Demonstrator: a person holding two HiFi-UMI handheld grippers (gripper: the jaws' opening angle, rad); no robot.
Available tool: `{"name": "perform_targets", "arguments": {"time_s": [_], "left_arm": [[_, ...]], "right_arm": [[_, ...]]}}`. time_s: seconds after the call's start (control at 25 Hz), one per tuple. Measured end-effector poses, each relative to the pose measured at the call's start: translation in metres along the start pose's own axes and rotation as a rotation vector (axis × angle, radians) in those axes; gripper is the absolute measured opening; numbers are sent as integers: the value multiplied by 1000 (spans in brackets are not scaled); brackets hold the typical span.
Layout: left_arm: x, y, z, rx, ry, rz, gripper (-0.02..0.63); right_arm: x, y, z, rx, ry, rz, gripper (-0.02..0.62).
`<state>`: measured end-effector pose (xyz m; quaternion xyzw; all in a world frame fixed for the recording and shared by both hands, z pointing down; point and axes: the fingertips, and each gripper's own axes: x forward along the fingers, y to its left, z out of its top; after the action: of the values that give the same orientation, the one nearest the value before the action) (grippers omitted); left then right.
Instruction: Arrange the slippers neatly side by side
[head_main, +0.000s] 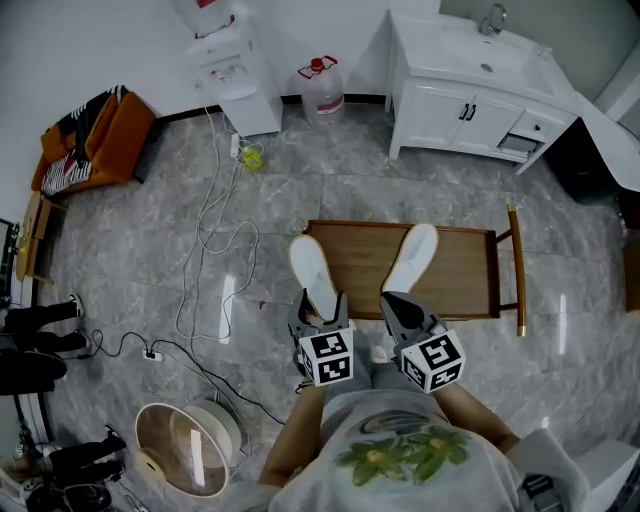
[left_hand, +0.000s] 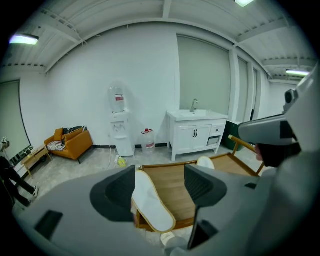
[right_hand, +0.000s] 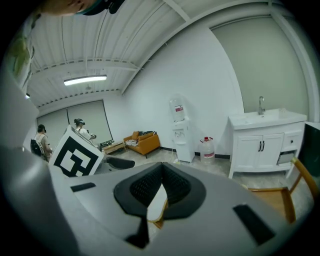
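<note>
While I am holding both tools over the near edge of the wooden table (head_main: 462, 272), I am reading the left gripper (left_hand: 160, 186) as spread wide. Its jaws are standing either side of the left slipper (left_hand: 150, 205) without pinching it. That slipper is lying at the table's left front corner, its near end overhanging the edge. The right slipper (head_main: 414, 257) is resting further right on the tabletop, splayed away from its mate. The right gripper (right_hand: 160, 187) is sitting clenched just beside its near end, pads meeting on nothing, as far as I am judging. I am expecting both slippers to be light, thin and floppy, so I am planning to pinch the firmer sole rim and slide rather than lift.
</note>
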<state>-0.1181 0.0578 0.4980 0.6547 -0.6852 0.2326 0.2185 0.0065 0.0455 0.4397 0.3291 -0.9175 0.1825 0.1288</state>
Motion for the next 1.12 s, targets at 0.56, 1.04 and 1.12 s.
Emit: {"name": "perform_targets", "arguments": {"time_s": [0.56,1.04,1.12], "left_arm": [[81,22,-33,-21,111,-3,302],[124,26,-78,-58,247,-27,302],[129,28,-84,-69,263,-27,302]], "right_arm": [[56,-30,-10,1,75,-38,6],[84,-34,-36,22,143,-21,5],[87,-34,-37,18,145,-22,5]]}}
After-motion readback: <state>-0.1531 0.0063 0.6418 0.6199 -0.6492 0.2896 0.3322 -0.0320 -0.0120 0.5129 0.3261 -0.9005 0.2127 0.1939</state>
